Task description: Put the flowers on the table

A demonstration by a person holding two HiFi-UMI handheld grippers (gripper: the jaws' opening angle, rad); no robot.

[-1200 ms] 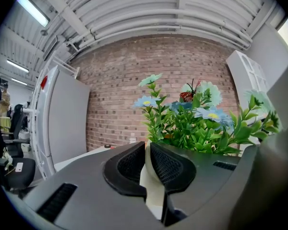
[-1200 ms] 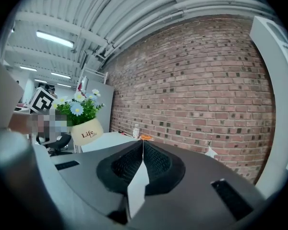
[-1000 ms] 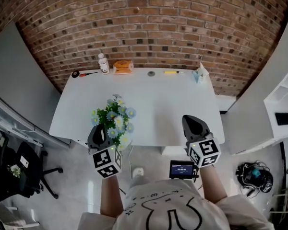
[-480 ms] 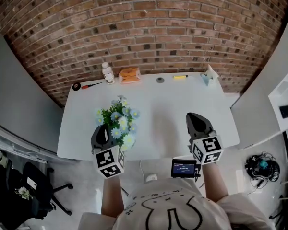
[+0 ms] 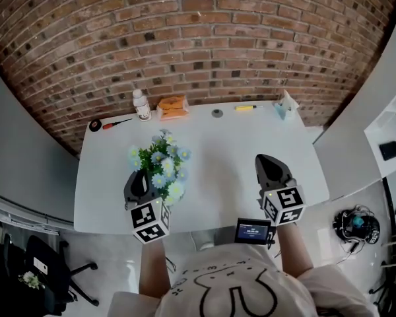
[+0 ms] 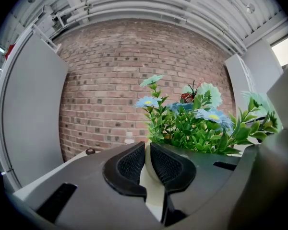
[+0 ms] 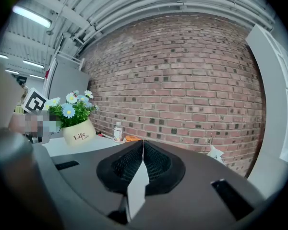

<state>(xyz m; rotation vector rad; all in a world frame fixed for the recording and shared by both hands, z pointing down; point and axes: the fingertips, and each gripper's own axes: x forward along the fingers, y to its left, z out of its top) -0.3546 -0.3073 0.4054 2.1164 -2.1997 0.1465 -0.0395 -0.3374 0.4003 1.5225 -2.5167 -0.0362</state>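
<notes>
Left gripper (image 5: 140,185), clamped on the rim of the flower pot (image 7: 79,133), has carried it inward over the white table (image 5: 231,150), apparently ready for lowering; right gripper (image 5: 272,169) jaws together, empty.

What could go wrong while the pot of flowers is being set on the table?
1. The left gripper pinches the pot only at one side of its rim, so it may tilt or slip.
2. Whether its base rests on the table is unclear; opening early might drop or topple it.

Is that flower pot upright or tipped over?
Upright: the flower pot stands straight with its flowers pointing up, its rim pinched by the left gripper.
</notes>
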